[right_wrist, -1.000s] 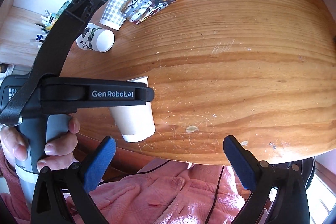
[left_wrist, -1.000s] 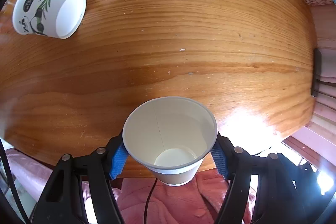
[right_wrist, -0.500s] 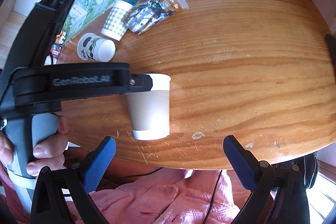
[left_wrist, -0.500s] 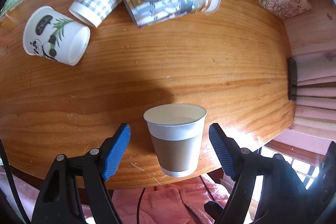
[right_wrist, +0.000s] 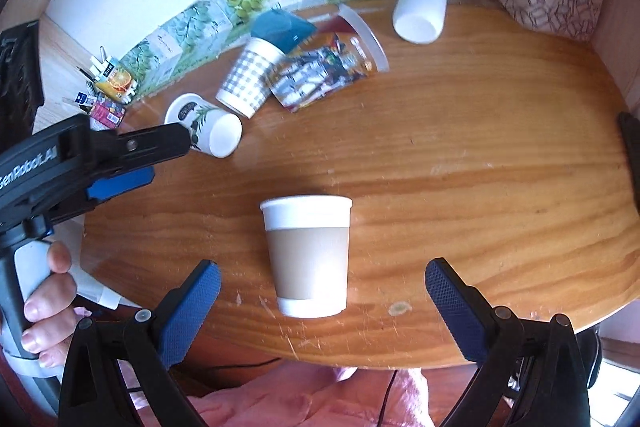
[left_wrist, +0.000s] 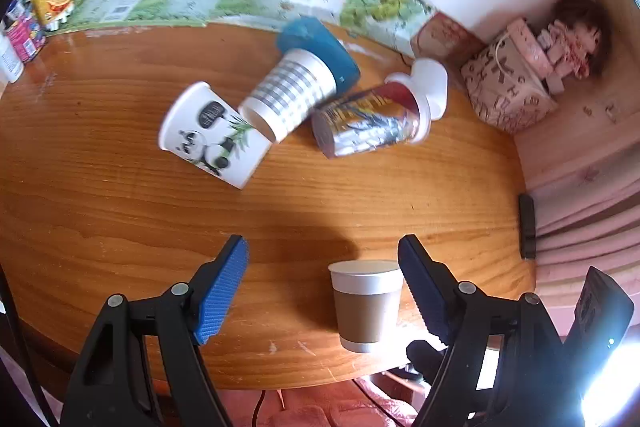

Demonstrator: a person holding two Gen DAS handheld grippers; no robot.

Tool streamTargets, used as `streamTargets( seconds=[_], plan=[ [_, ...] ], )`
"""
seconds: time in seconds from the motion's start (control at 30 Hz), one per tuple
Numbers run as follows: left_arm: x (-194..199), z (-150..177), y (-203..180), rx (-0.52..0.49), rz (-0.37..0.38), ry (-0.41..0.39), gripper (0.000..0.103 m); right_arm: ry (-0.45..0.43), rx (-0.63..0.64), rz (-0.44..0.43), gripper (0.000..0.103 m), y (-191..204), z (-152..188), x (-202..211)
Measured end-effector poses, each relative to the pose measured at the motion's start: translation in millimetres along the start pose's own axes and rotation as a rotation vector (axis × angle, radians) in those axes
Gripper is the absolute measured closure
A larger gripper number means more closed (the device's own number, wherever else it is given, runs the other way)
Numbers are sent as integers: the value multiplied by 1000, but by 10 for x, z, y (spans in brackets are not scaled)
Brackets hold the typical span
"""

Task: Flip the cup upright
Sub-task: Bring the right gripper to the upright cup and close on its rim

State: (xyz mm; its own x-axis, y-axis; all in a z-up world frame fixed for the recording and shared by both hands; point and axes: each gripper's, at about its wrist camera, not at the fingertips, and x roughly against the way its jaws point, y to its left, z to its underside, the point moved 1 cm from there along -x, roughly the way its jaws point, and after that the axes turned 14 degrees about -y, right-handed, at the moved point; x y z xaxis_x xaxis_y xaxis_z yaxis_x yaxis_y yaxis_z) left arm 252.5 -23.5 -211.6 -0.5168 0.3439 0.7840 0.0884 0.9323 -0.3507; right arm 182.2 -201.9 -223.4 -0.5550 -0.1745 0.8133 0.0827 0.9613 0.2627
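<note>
Left gripper has released the cup, upright near table edge.

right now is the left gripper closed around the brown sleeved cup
No: the left gripper is open, and the brown sleeved cup stands upright on the table, apart from the left finger and close beside the right one.

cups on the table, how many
6: brown-sleeved cup upright near the front edge; panda cup, checked cup, printed cup, white cup on their sides; blue cup behind. More may be hidden.
</note>
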Motion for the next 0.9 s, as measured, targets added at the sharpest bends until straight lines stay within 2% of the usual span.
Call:
streamTargets(
  seconds=[0.2, 0.37, 0.47, 0.67, 0.9],
  plan=[
    [272, -7, 312, 37, 9, -86, 23, -92, 41, 5, 0, 184, -43, -72],
    [408, 32, 477, -12, -32, -121, 23, -158, 68, 30, 1, 255, 4, -143],
    [434, 79, 511, -41, -43, -122, 23, -168, 33, 12, 2, 245, 24, -211],
    [421, 156, 589, -51, -46, -93, 23, -162, -15, 33, 3, 190, 75, -371],
    [406, 254, 639, -81, -54, -55, 23, -135, 29, 99, 8, 150, 146, -570]
  ],
)
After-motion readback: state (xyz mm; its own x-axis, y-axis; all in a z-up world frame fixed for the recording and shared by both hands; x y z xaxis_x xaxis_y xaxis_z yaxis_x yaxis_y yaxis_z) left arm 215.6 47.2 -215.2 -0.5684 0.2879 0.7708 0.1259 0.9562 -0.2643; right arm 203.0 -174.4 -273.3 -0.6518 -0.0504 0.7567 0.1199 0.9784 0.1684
